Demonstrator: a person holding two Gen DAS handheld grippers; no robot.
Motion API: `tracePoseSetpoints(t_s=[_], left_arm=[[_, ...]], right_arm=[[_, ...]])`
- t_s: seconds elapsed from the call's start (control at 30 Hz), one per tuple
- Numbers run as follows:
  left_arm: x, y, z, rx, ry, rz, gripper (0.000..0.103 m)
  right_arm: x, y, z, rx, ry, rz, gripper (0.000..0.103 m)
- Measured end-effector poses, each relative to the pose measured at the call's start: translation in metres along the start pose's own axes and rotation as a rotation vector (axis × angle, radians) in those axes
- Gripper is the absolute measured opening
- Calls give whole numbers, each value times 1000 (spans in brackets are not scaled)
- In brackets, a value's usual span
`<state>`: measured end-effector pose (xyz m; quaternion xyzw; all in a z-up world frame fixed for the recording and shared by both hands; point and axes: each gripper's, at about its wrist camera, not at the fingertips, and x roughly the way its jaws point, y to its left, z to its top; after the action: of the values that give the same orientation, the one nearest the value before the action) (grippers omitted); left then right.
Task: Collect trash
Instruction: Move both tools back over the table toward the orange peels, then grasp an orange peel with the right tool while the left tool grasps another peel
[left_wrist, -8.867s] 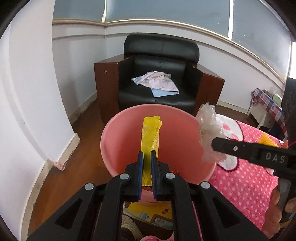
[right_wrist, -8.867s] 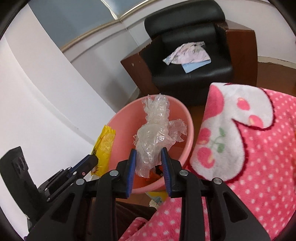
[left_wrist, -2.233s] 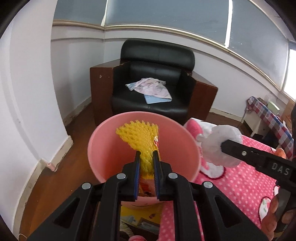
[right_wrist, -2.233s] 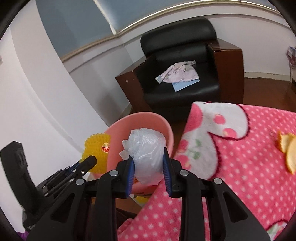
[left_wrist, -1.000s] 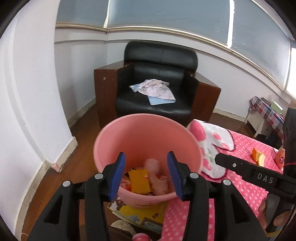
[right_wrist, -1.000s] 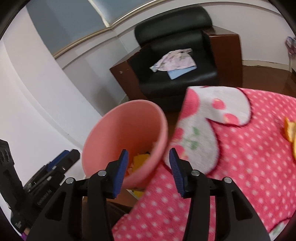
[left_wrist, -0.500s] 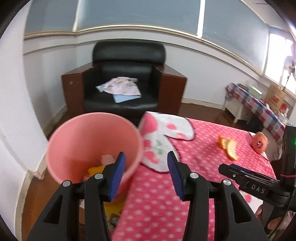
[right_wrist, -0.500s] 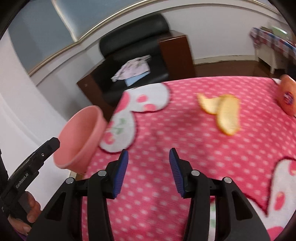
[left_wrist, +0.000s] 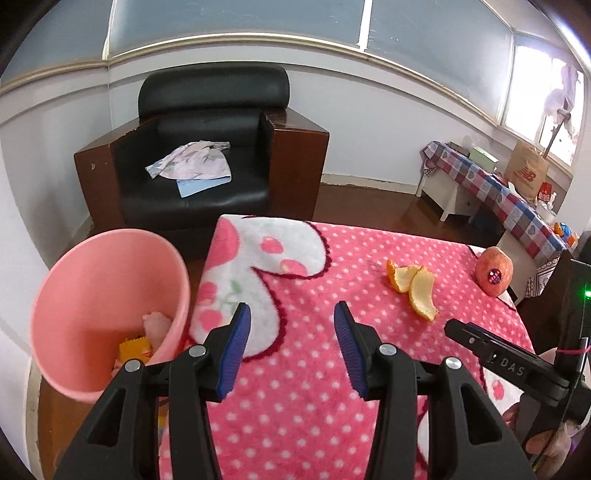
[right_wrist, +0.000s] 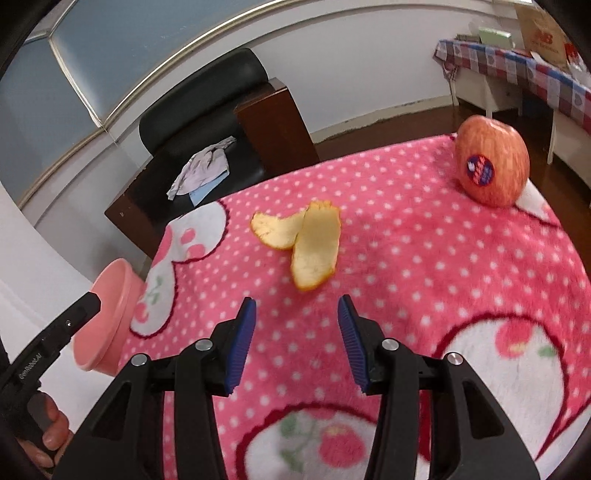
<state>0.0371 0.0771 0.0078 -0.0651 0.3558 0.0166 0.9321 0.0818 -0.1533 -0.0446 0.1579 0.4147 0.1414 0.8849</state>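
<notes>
The bench (right_wrist: 461, 266) has a pink spotty cover, and both grippers hang over it with nothing in them. The pink bin (left_wrist: 107, 295) stands off the bench edge, to the left of the left gripper (left_wrist: 291, 347), whose fingers are wide apart. The apple (right_wrist: 491, 162) sits far ahead and right of the right gripper (right_wrist: 295, 339); it looks like food, so leave it. The orange peel (right_wrist: 306, 243) lies just ahead of the right fingers, which are wide apart too. A good way is to come down with one finger on each side of the peel, push low into the fuzzy cover, and squeeze both pieces together.
</notes>
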Motion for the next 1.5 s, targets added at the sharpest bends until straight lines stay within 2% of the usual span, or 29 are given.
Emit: tracePoseSetpoints(t_s=[0.1, 0.23, 0.47, 0.57, 0.6, 0.63, 0.83, 1.07, 1.27, 1.43, 1.5], left_arm=[[12, -7, 2, 17, 21, -9, 46], [29, -16, 4, 42, 38, -10, 46], [60, -29, 17, 71, 47, -56, 46], [75, -34, 21, 60, 66, -89, 46], [81, -37, 23, 54, 76, -105, 46], [85, -40, 24, 51, 80, -115, 46], [107, -69, 30, 77, 87, -186, 46], [135, -92, 26, 102, 132, -182, 46], [158, -100, 22, 63, 173, -176, 36], [164, -105, 20, 55, 172, -172, 11], [163, -103, 20, 53, 169, -170, 9]], right_arm=[[12, 2, 6, -8, 14, -3, 53], [28, 6, 14, -43, 10, -50, 53], [62, 4, 19, -53, 34, -109, 53], [63, 4, 19, -70, 13, -115, 52], [63, 3, 19, -67, 12, -112, 41], [63, 2, 20, -62, 11, -115, 39], [51, -12, 17, -21, 13, -57, 34], [23, -32, 6, 53, 14, -23, 33], [9, -40, -2, 59, -14, -25, 33], [17, -44, -10, 77, 1, -10, 33], [17, -44, -10, 77, -7, -5, 33]])
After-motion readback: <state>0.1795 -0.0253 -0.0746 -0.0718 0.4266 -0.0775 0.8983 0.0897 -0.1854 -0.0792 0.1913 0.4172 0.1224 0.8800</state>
